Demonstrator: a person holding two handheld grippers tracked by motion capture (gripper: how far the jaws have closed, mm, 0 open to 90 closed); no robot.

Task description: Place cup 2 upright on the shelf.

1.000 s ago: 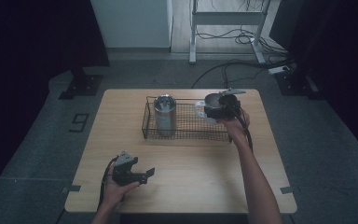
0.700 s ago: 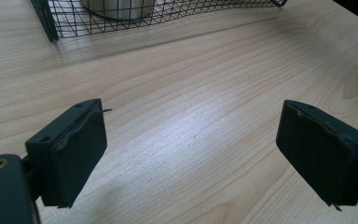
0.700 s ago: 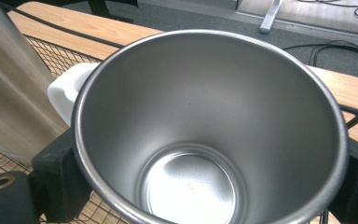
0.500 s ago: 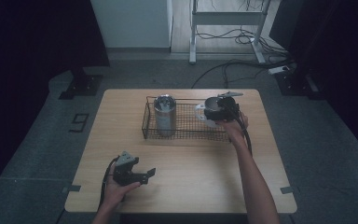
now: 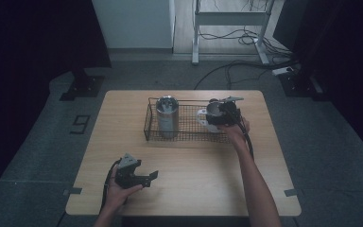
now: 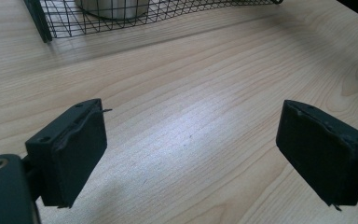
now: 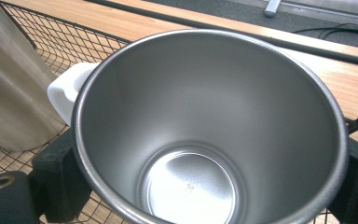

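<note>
Nearest on the table (image 5: 194, 161), at the left, the left gripper (image 5: 147, 178) rests in one hand, its jaws spread wide over bare wood with nothing between them. Farther off stands one wire basket (image 5: 189, 135) holding one steel canister (image 5: 167, 116) at its left end. At its right end the right gripper (image 5: 220, 118) has its jaws pinching one mug (image 5: 210, 116), which has come lower and a little leftward into the basket since a second ago. Its own camera adds the mug's empty steel inside (image 7: 200, 140) and white handle (image 7: 67, 88), turned toward the canister (image 7: 9, 84).
</note>
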